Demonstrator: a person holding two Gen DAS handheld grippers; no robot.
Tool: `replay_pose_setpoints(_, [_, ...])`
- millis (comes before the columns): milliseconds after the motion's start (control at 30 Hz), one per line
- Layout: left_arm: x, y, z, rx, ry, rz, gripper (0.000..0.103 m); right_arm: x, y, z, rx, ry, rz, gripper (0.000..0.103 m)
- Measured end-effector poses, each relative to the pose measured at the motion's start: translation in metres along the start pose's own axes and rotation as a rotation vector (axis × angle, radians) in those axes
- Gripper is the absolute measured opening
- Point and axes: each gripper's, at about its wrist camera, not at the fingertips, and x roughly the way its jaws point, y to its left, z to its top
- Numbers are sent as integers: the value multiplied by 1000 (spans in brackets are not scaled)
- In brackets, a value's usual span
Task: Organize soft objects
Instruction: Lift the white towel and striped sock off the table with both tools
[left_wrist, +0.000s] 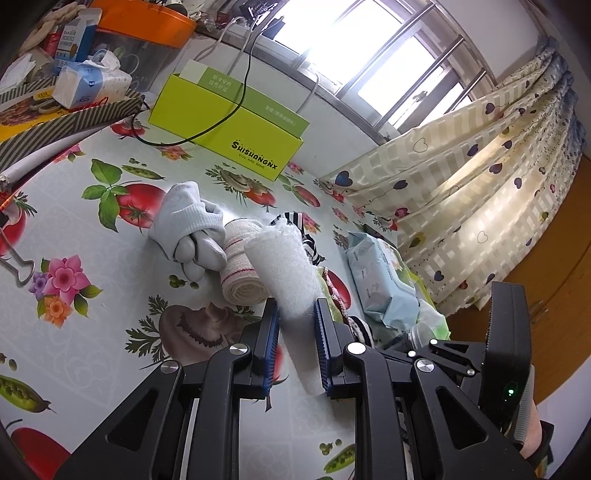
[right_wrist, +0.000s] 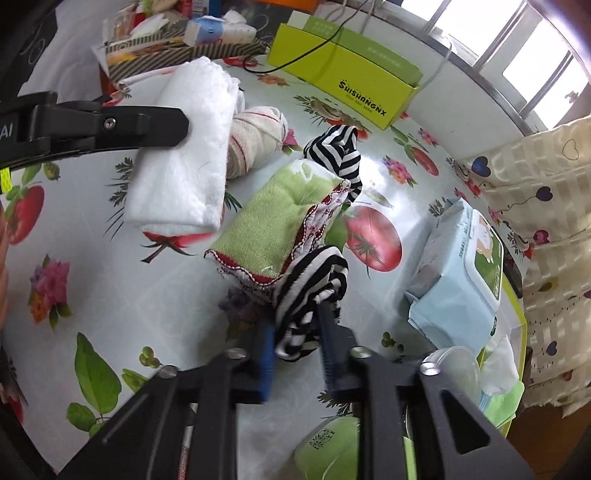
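Two grips on now: left fingers (left_wrist: 293, 317) clamped on the white towel roll (left_wrist: 284, 273), held w/ its far end over the worktop (left_wrist: 110, 266), tilted down; right fingers (right_wrist: 297, 332), pitched steeply, pinch the striped sock (right_wrist: 314, 280) beside the green cloth (right_wrist: 280, 229). I'd lift the sock slow, so the cloth isn't dragged.

Cloth rolls on a glossy printed tablecloth

The white towel roll (right_wrist: 184, 147) looks fluffy terry; the green cloth (right_wrist: 273, 225) is coarse-woven with red stitched edging; the striped sock (right_wrist: 314, 295) is a soft knit. The tablecloth (right_wrist: 110, 288) is smooth and shiny, and the lime box (right_wrist: 351, 81) is matt card.
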Motion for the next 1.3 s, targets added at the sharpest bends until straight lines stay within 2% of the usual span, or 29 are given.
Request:
replay_pose_setpoints(33, [0, -1, 0, 3, 0, 0, 20, -3, -1, -1, 3, -9, 0, 11])
replay_pose_setpoints(233, [-4, -10, -2, 27, 1, -6, 20, -27, -13, -11, 68, -97, 9, 10])
replay_pose_setpoints(567, [-19, -43, -8, 101, -11, -1, 20, -84, -33, -31, 214, -353, 83, 10])
replay_pose_setpoints(933, [-29, -90, -19, 226, -50, 67, 20, -114, -47, -59, 286, -477, 103, 10])
replay_pose_setpoints(1100, [-29, -113, -24, 292, -63, 113, 20, -122, -54, -70, 307, -507, 100, 10])
replay_pose_setpoints(1300, [-25, -126, -29, 321, -49, 120, 20, -128, -62, -83, 334, -527, 102, 10])
